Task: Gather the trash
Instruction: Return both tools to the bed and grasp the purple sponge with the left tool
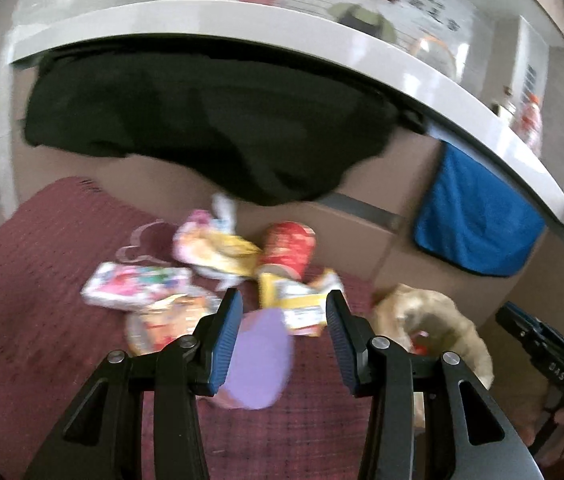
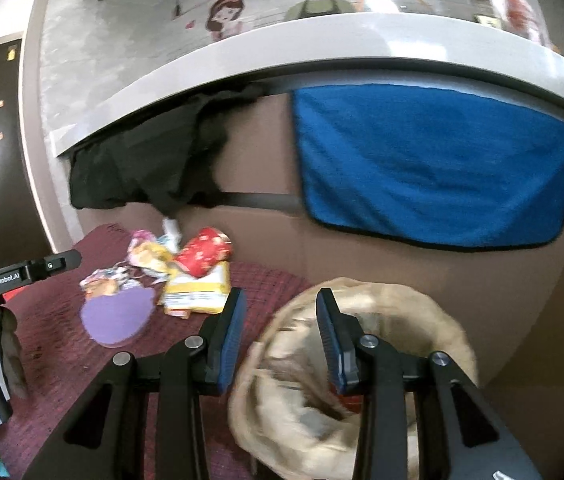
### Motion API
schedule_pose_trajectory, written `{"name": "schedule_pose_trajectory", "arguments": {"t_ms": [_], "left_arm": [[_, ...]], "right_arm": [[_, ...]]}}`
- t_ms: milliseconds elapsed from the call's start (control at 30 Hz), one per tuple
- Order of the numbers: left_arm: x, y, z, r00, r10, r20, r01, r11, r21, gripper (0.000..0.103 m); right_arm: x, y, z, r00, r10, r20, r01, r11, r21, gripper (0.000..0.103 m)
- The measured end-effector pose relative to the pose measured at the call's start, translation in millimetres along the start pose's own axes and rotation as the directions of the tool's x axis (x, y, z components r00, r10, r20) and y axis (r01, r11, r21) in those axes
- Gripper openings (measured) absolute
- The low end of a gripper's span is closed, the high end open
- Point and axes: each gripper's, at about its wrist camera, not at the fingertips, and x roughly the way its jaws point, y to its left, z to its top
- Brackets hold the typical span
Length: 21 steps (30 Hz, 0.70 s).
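Note:
A pile of trash lies on a maroon mat (image 1: 41, 280): a red cup (image 1: 288, 250) on its side, a yellow packet (image 1: 294, 300), a pink-and-white wrapper (image 1: 137, 282) and a round purple lid (image 1: 257, 360). My left gripper (image 1: 284, 320) hovers open above the purple lid, nothing pressed between its pads. A crumpled tan paper bag (image 2: 346, 400) stands open to the right of the pile. Over the bag's rim my right gripper (image 2: 282, 320) is open, one finger over the bag's mouth and one over the mat. The same red cup (image 2: 205, 254) and purple lid (image 2: 117, 316) show left of it.
A brown cabinet front (image 2: 265, 152) closes off the far side under a white counter edge (image 2: 322, 36). A black cloth (image 1: 201, 120) and a blue towel (image 2: 434, 160) hang from it. The left tool's black body (image 2: 1, 278) reaches in at the far left.

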Motion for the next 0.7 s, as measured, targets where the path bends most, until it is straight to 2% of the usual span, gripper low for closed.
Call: {"name": "schedule_pose_trajectory", "arguments": {"t_ms": [233, 400, 533, 633, 700], "left_arm": [[-16.1, 57.0, -6.3, 0.998, 0.057, 0.004, -0.056, 0.996, -0.067, 0.045], [-17.4, 85.3, -13.3, 0.998, 0.058, -0.015, -0.059, 0.993, -0.099, 0.045], [-7.0, 84.8, -18.3, 0.997, -0.032, -0.064, 0.027, 0.997, -0.076, 0.045], [9.1, 70.6, -23.6, 0.985, -0.113, -0.131, 0.110, 0.993, -0.034, 0.045], [21.6, 59.3, -28.0, 0.978, -0.130, -0.165, 0.129, 0.992, -0.016, 0.045]], "right_arm": [[31.8, 56.4, -0.7, 0.994, 0.091, -0.058, -0.094, 0.995, -0.041, 0.034], [57.5, 91.4, -7.7, 0.982, 0.148, -0.117, -0.156, 0.986, -0.059, 0.034], [74.8, 113.4, -10.3, 0.975, 0.162, -0.149, -0.176, 0.981, -0.085, 0.034], [77.8, 116.5, -11.1, 0.978, 0.150, -0.142, -0.164, 0.982, -0.093, 0.034], [77.4, 112.6, -12.5, 0.982, 0.129, -0.139, -0.143, 0.985, -0.097, 0.034]]}}
